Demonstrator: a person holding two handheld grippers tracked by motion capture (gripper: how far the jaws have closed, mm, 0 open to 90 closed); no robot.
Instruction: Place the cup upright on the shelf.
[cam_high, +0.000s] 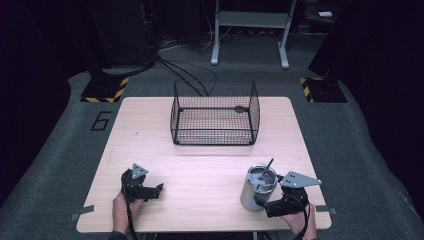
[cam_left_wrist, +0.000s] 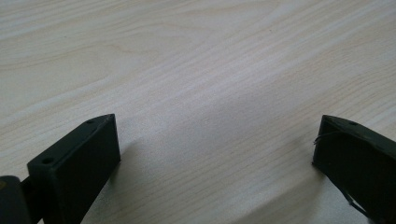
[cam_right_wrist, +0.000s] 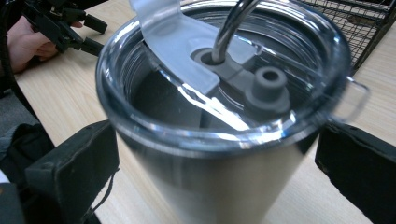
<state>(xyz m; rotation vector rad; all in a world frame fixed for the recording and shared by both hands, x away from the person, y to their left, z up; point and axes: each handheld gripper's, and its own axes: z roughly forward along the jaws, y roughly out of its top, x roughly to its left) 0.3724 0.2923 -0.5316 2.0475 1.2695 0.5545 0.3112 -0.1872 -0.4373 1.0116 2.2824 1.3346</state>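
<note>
Over on the left, the left gripper (cam_high: 159, 189) sits low on the wooden table (cam_high: 205, 150), jaws spread wide over bare wood. The wire basket (cam_high: 215, 113) stands mid-table at the far edge. On the right, the right gripper (cam_high: 258, 199) brackets the steel tumbler (cam_high: 259, 187), jaws apart either side, straw (cam_right_wrist: 231, 28) poking through the lid.

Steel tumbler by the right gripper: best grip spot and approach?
Grip the steel tumbler on its smooth cylindrical wall below the clear lid, coming in level from the person's side. It stands upright; the straw blocks a top approach.
</note>
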